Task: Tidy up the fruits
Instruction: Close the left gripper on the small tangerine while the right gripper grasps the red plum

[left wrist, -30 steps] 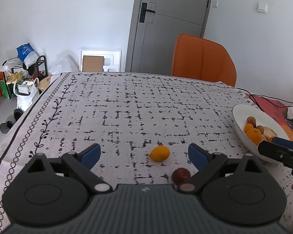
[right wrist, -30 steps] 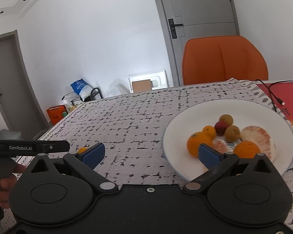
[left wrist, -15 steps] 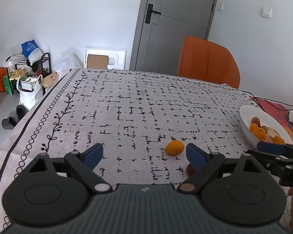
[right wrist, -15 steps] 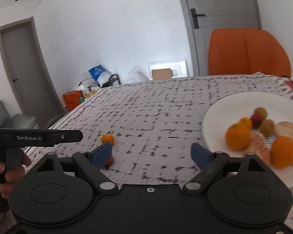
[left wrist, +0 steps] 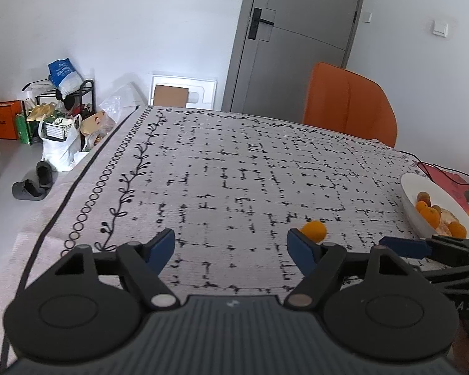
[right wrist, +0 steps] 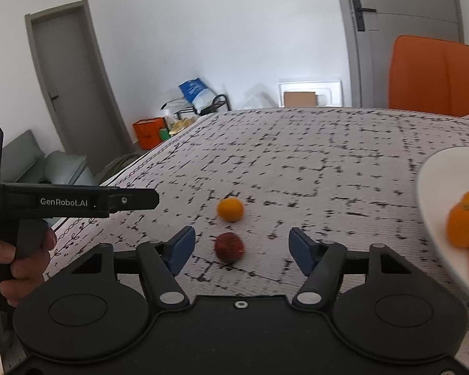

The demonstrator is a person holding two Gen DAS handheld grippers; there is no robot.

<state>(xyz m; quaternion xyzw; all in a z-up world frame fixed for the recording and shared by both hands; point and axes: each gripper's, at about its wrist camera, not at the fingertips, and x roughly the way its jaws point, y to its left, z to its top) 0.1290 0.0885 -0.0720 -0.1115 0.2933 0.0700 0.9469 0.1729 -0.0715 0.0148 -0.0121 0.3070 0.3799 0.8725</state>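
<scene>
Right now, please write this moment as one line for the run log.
left tool: open, empty | right tool: open, red fruit between fingers, ungrasped | small orange: on tablecloth | plate: holds fruit

Table (left wrist: 234,168) under pale cloth (right wrist: 312,143); black dash grid, vine-and-ring border along left edge. On cloth: small orange fruit (right wrist: 230,208), dark red fruit (right wrist: 229,247) just beside it on near side, apart, not touching. White plate (left wrist: 410,201) at right edge, well apart from the two loose fruits; oranges and small brown fruits on it. Red mat (left wrist: 447,178) and black cable (left wrist: 434,166) past plate, far right.
</scene>
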